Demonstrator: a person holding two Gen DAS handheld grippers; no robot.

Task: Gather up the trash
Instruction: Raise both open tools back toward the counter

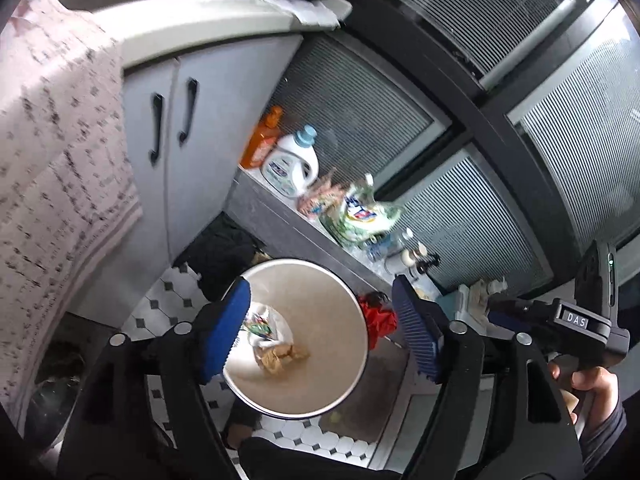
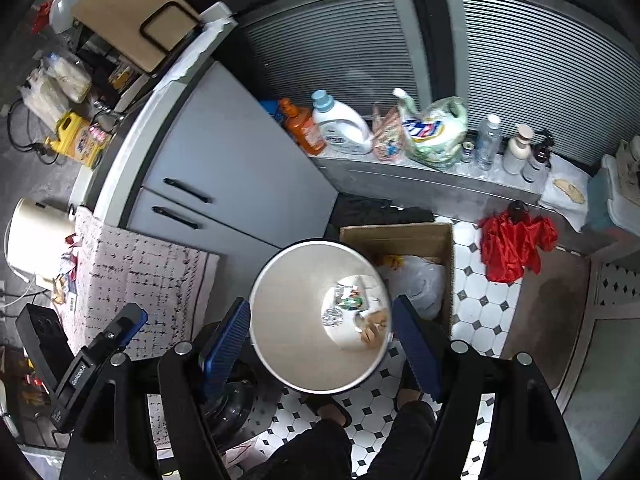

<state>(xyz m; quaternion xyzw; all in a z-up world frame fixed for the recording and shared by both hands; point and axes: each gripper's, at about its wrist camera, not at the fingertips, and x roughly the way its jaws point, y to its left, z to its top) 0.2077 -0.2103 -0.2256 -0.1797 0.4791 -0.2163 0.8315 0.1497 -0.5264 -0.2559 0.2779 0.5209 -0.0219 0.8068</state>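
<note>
A round metal trash bin (image 1: 320,292) stands on the tiled floor, seen from above; it also shows in the right wrist view (image 2: 292,320). At its bottom lie a crumpled brown paper (image 1: 280,356), a colourful wrapper (image 1: 258,326) and white scraps (image 2: 352,308). My left gripper (image 1: 320,332) is open and empty, held above the bin mouth. My right gripper (image 2: 320,344) is open and empty, also above the bin. The right gripper's body (image 1: 576,320) shows at the right of the left wrist view, and the left gripper's body (image 2: 100,356) at the lower left of the right wrist view.
A grey cabinet (image 2: 224,168) with a counter and a patterned cloth (image 2: 136,280) is to the left. A low ledge (image 2: 420,184) holds detergent bottles and bags. A cardboard box (image 2: 404,240) sits behind the bin, a red cloth (image 2: 512,248) on the floor.
</note>
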